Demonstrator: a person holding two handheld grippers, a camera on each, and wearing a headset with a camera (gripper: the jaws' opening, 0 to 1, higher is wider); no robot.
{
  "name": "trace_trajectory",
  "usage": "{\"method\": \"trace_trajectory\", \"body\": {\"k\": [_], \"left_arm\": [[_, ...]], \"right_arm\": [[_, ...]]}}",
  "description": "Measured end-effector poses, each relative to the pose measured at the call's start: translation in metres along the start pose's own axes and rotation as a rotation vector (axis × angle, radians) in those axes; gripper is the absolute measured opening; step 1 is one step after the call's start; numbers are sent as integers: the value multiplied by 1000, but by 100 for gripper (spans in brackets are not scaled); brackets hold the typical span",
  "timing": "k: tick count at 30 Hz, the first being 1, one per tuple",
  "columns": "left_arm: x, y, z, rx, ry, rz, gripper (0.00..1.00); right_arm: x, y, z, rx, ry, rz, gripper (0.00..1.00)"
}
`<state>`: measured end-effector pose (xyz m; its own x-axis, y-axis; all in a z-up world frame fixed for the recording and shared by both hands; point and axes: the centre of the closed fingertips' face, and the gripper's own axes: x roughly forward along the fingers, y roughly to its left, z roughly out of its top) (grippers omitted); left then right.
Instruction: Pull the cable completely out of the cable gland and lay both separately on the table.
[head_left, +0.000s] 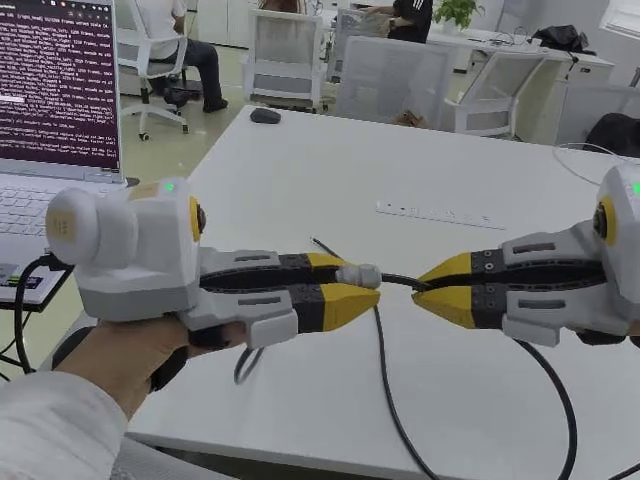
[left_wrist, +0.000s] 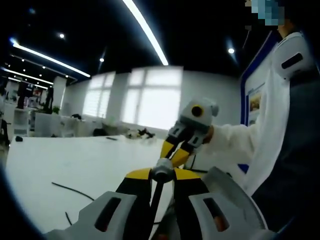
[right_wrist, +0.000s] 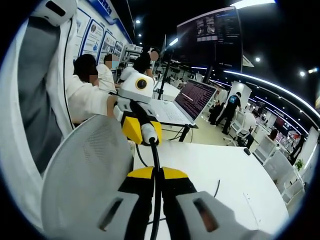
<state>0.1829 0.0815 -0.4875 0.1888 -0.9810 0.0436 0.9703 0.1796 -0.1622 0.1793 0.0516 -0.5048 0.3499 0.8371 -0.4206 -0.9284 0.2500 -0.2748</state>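
Your left gripper (head_left: 362, 281) is pinching the cable gland (head_left: 358, 274) right at its tips, with the gland's nose aimed at the other gripper. Your right gripper (head_left: 419, 289) is pressed together on the black cable (head_left: 396, 281) just ahead of the gland. Its tips face the left's, near but not touching.

This reads as a straight axial pull. One side anchors the gland body, and the other takes the cable close to its exit so it shouldn't kink. Both are held up off the counter (head_left: 330, 170), so the slack hangs free below the grippers. The cable is in the gland, and nothing is laid down yet.

What each view adds:
- head view: shows the short cable span between the two sets of tips, and how well they line up. It also shows slack trailing down under each gripper and a thin cable end poking out beyond the left tips
- right gripper view: the cable (right_wrist: 155, 165) runs up the slot between its own jaws straight to the gland (right_wrist: 149, 133), so the grip looks centred
- left gripper view: the gland (left_wrist: 163, 170) is seated mid-tips with the right gripper dead ahead. The gland hides the cable span, and I can't tell if the dark line between the jaws is cable or gap
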Motion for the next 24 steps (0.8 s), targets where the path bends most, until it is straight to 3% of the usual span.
{"method": "trace_trajectory", "body": {"k": [7, 14, 24], "left_arm": [[0, 0, -1, 3, 5, 1, 16], [-2, 3, 4, -9, -20, 8, 16], [-2, 4, 4, -12, -25, 6, 16]], "right_arm": [[-8, -1, -26, 48, 44, -15, 4], [-21, -6, -52, 104, 93, -54, 4], [-25, -7, -72, 155, 123, -76, 5]]}}
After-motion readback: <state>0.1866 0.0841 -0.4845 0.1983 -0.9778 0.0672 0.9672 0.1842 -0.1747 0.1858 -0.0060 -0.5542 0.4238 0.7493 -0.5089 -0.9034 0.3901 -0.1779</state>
